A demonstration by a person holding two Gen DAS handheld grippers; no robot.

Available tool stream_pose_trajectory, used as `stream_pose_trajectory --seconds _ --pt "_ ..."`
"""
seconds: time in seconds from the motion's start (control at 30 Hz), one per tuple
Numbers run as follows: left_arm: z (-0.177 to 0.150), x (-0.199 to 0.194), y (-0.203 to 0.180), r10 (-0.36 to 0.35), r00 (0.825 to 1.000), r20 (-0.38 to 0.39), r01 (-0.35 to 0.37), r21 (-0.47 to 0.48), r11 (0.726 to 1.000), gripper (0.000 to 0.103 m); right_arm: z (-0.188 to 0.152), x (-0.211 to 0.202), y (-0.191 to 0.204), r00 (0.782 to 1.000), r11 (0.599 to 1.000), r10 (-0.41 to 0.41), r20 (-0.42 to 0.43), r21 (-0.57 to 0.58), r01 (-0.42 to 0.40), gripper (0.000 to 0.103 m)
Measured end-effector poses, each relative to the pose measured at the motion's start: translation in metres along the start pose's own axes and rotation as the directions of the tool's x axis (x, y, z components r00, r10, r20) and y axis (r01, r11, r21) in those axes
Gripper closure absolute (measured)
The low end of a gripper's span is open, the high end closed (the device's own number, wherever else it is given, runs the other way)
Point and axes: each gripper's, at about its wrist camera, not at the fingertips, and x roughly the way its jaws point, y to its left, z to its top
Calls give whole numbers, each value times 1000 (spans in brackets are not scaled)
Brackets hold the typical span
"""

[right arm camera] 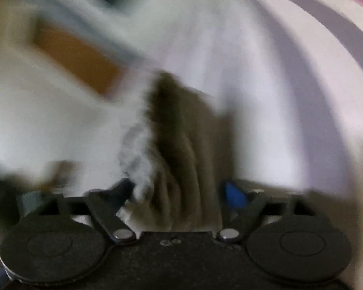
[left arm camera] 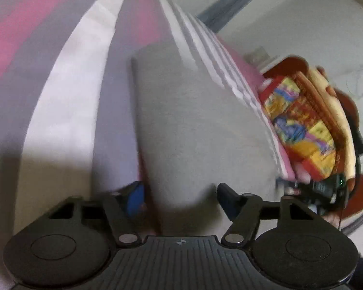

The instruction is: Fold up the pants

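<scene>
Both my grippers, left (left arm camera: 180, 199) & right (right arm camera: 179, 193), have jaws pinching grey pants (left arm camera: 193, 120) cloth, prob. to lift w/o sagging over striped bed (left arm camera: 72, 72).

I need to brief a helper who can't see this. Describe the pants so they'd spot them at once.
Start from the bedsheet, striped pink, white and lavender. On it lies a plain grey cloth, the pants, running forward from between the left claw's fingers. It is the only unstriped, single-colour fabric there, unlike the bright printed clothing to its right.
</scene>
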Motion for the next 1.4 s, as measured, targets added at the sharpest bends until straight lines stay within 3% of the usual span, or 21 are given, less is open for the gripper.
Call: stream_pose_trajectory --seconds 0.07,0.13,0.17,0.27,0.33,0.4,0.43,0.53,0.57,0.67,0.73,0.77,0.83,0.9,0.97,1.03,1.1,1.2,1.23,1.3,1.4 --pt "-19 -16 -14 6 997 72 -15 118 993 36 -10 -14 1 992 994 111 63 -15 -110 26" --pt "-33 -8 -13 132 989 65 -143 197 970 31 -24 0 4 1000 988 -9 18 -152 12 26" --pt "-37 -6 -10 128 988 87 -142 174 975 31 -30 5 5 999 982 -21 25 -188 26 24" --pt "-50 -6 -17 168 971 170 -188 104 977 29 -32 1 8 998 993 -36 48 -110 41 19" --pt "-64 -12 -28 266 937 227 -299 124 946 8 -45 -6 23 997 992 -57 61 -109 63 11" --pt "-84 -30 -41 351 891 287 -393 104 913 0 -67 -33 30 988 982 -104 115 -146 121 0" --pt "-97 -45 -42 375 873 310 -420 88 903 0 -77 -48 32 980 974 -130 153 -167 155 0" --pt "-127 -92 -28 418 864 280 -442 27 896 0 -108 -99 24 952 946 -210 224 -201 256 0" --pt "-136 -110 -26 444 850 285 -466 10 885 0 -116 -120 14 940 936 -239 244 -199 290 0" --pt "-176 -170 -17 520 795 311 -531 -58 846 0 -144 -171 -9 890 905 -329 315 -164 392 0" --pt "-199 -207 -12 555 761 336 -550 -119 827 0 -171 -209 -17 834 877 -396 384 -110 468 0" --pt "-212 -222 -14 556 755 348 -547 -136 826 0 -183 -220 -15 818 872 -405 408 -97 480 0" --pt "-231 -240 -30 541 752 375 -544 -109 832 0 -210 -236 5 805 852 -427 413 -114 511 0" --pt "-258 -251 -56 535 738 411 -558 -72 827 0 -237 -240 34 795 838 -418 439 -152 524 0" --pt "-280 -265 -74 511 741 435 -540 -66 839 0 -258 -255 59 790 836 -401 463 -169 523 0" --pt "-299 -282 -91 499 732 465 -527 -80 846 0 -279 -264 76 781 835 -406 475 -154 528 0" --pt "-316 -296 -108 493 721 486 -523 -84 848 0 -297 -279 87 783 835 -398 479 -164 525 0" --pt "-337 -317 -138 480 710 515 -528 -62 847 0 -328 -293 113 777 797 -385 498 -245 552 0" --pt "-344 -323 -149 471 713 520 -523 -53 850 0 -339 -293 124 777 788 -376 506 -267 555 0" --pt "-358 -332 -173 437 732 523 -502 -20 864 0 -357 -298 143 799 789 -335 500 -314 528 0" --pt "-380 -340 -210 406 741 534 -501 39 864 0 -384 -298 175 809 767 -281 517 -386 513 0"
